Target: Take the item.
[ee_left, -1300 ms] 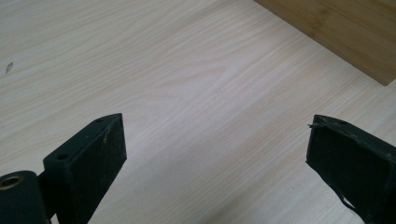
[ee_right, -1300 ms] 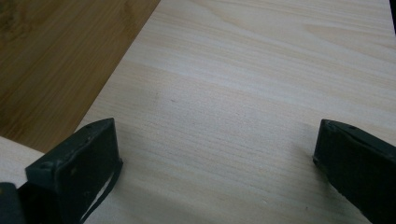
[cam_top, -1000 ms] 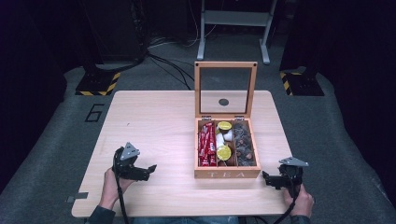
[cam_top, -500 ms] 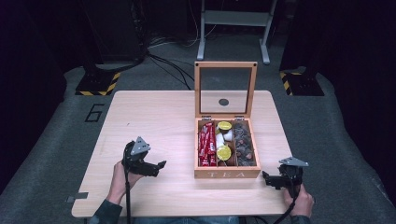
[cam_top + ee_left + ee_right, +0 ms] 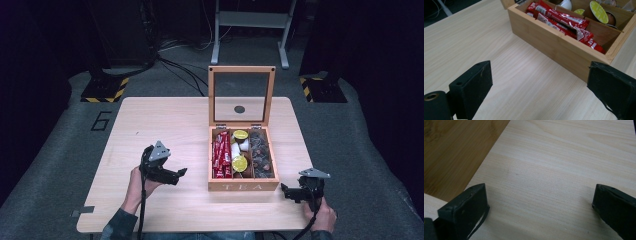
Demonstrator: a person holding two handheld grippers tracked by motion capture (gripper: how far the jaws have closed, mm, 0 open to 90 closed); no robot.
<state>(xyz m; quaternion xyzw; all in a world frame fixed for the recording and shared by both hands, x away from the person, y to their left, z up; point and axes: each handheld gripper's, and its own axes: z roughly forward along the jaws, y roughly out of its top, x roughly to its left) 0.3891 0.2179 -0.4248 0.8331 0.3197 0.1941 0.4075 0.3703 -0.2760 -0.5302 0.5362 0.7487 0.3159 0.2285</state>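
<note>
Closer to the bamboo tea box (image 5: 243, 186) now, left claw (image 5: 181, 172) gapes empty over pale grained table (image 5: 165, 120); right claw (image 5: 284, 189) wide, empty.

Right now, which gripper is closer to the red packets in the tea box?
Left. The left gripper hovers just left of the tea box, pointing at the red packets. The right gripper sits off the box's front right corner.

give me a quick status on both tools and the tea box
Left tool open, empty, nearing tea box. Right tool open, empty. Lid up. Path clear.
</note>
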